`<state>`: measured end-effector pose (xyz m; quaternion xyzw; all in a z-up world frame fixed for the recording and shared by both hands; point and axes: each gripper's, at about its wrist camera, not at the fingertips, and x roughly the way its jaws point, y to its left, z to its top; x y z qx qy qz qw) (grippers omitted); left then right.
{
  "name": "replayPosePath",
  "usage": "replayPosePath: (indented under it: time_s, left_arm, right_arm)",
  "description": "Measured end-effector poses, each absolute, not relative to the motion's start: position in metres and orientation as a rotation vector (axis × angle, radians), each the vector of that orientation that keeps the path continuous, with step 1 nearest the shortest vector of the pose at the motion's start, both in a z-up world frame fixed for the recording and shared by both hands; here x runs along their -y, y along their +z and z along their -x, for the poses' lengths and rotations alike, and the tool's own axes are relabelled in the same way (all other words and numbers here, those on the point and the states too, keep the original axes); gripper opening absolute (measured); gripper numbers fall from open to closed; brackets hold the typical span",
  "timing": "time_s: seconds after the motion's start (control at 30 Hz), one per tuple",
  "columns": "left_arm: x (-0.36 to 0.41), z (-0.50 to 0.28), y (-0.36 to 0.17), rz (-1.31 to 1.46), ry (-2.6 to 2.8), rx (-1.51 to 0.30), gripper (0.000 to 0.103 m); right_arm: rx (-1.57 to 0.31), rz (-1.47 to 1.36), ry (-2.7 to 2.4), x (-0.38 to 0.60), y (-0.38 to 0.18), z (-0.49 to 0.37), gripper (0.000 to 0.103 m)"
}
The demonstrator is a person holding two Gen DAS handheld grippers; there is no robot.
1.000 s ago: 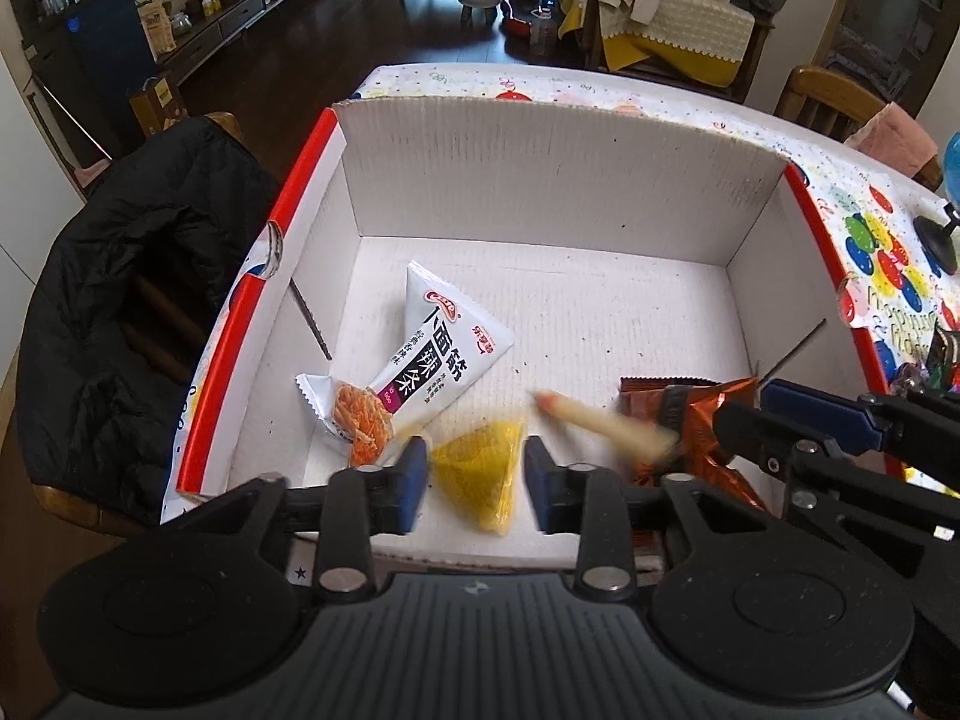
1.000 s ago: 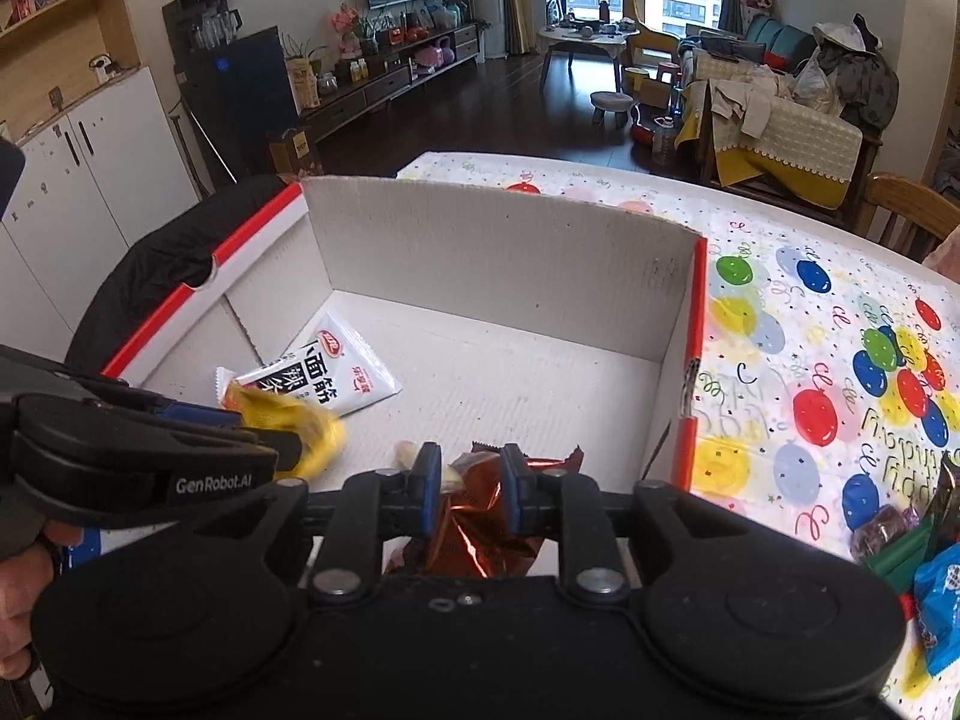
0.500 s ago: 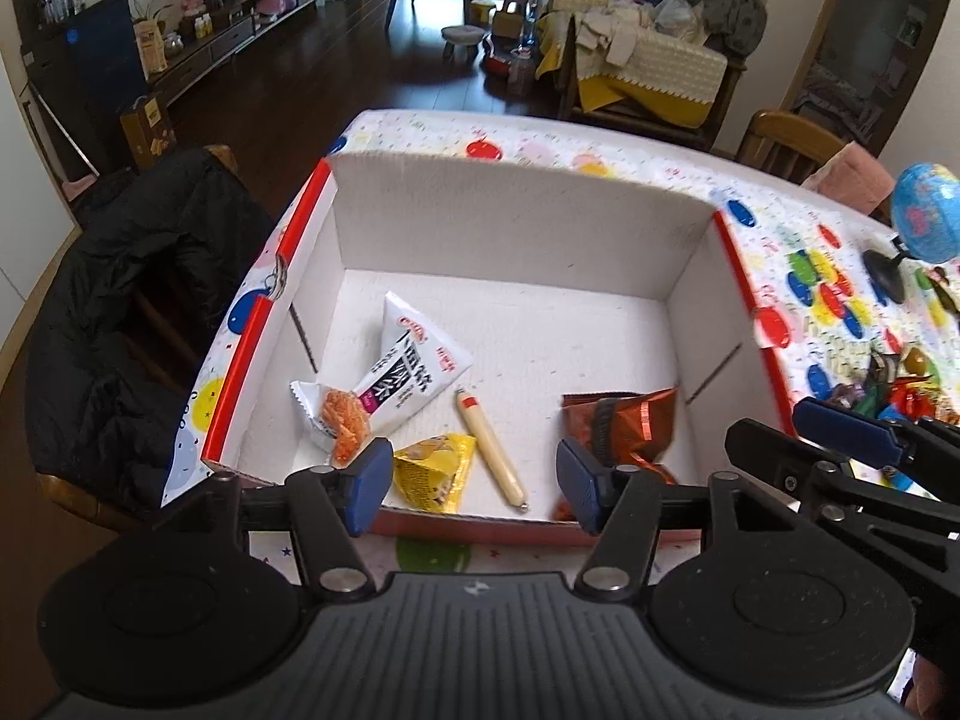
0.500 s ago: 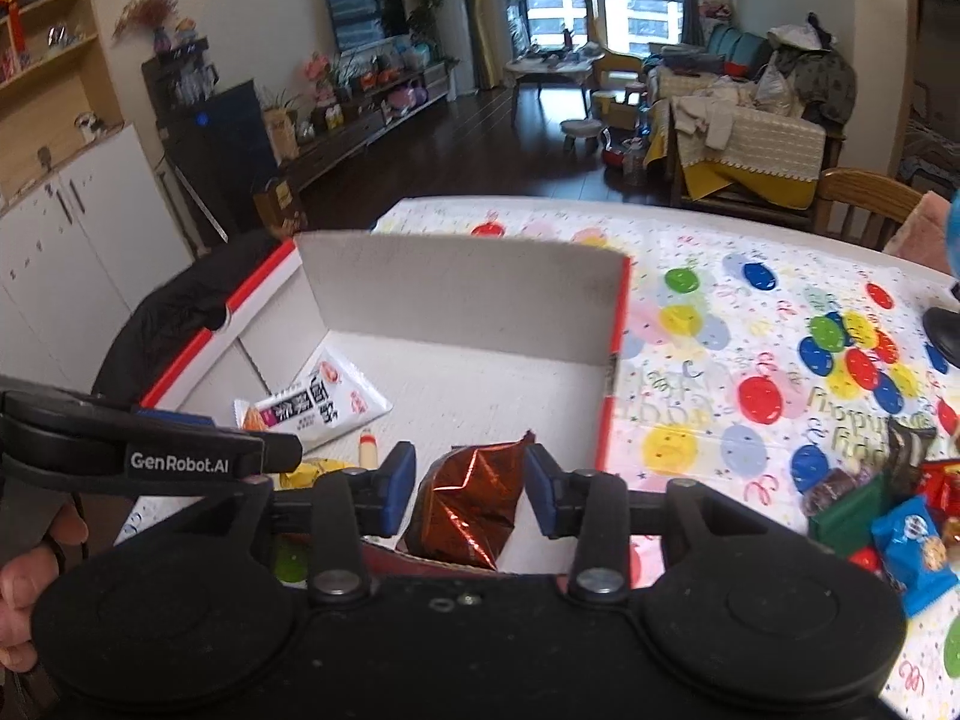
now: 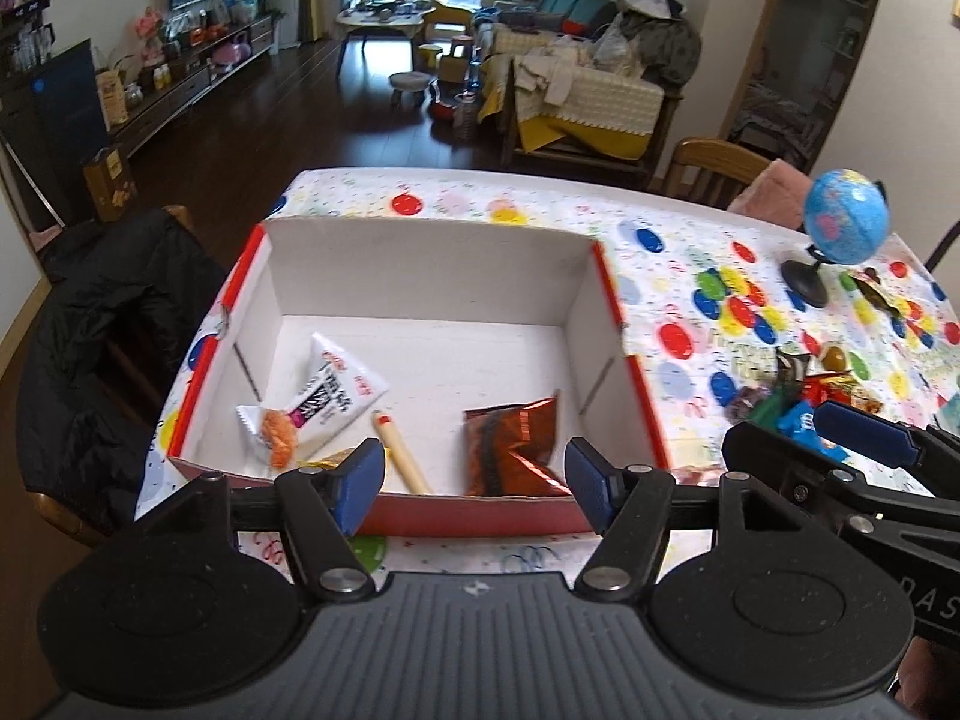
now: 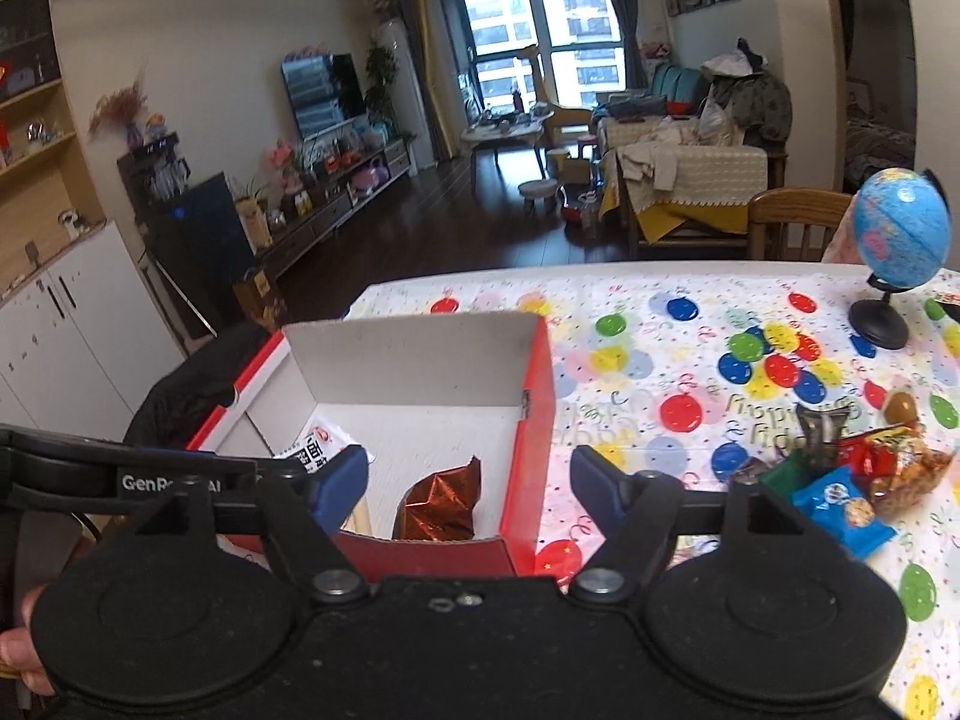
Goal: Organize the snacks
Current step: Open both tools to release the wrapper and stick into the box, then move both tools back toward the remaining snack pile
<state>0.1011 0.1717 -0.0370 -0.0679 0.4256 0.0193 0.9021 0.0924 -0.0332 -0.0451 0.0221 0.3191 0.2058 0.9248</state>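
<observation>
A red-and-white cardboard box [image 5: 606,300] sits on the balloon tablecloth. Inside lie a white noodle-snack packet [image 5: 339,399], a sausage stick [image 5: 401,459], a yellow packet [image 5: 333,459] partly hidden by my left finger, and a red foil bag [image 5: 513,444]. My left gripper [image 5: 477,483] is open and empty, raised above the box's near wall. My right gripper [image 6: 471,489] is open and empty, above the box's near right corner [image 6: 510,540]; the foil bag [image 6: 441,504] lies below it. A pile of loose snacks [image 6: 852,480] lies on the table to the right.
A small blue globe [image 6: 900,240] on a black stand stands at the table's far right. A chair with a black jacket [image 5: 96,324] is left of the box. A wooden chair [image 6: 792,222] stands behind the table.
Both grippers have opened wider and pulled up and back from the box. The sausage stick and the red foil bag, released, now lie on the box floor.
</observation>
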Motion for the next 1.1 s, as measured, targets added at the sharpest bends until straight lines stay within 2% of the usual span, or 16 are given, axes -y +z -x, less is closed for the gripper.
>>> replayPosePath:
  time_s: [0.07, 0.2, 0.5, 0.6, 0.73, 1.1]
  left_arm:
    - [-0.165, -0.099, -0.034, 0.136, 0.03, -0.871, 0.071]
    - [-0.151, -0.095, -0.03, 0.123, 0.012, -0.861, 0.071]
    - [-0.121, -0.098, -0.028, 0.117, -0.054, -0.839, 0.087]
    - [-0.109, -0.101, -0.03, 0.112, -0.084, -0.835, 0.088]
    - [-0.09, -0.105, -0.034, 0.096, -0.109, -0.817, 0.1]
    - [-0.033, -0.13, -0.07, 0.037, -0.13, -0.896, 0.1]
  right_arm:
    - [-0.641, -0.052, 0.409, 0.04, -0.042, -0.088, 0.082]
    - [-0.622, -0.072, 0.364, 0.056, -0.038, -0.083, 0.088]
    - [-0.593, -0.109, 0.248, 0.099, -0.037, -0.077, 0.101]
    - [-0.593, -0.126, 0.208, 0.115, -0.04, -0.076, 0.102]
    - [-0.596, -0.13, 0.156, 0.135, -0.046, -0.078, 0.103]
    - [-0.651, -0.105, 0.037, 0.191, -0.071, -0.087, 0.103]
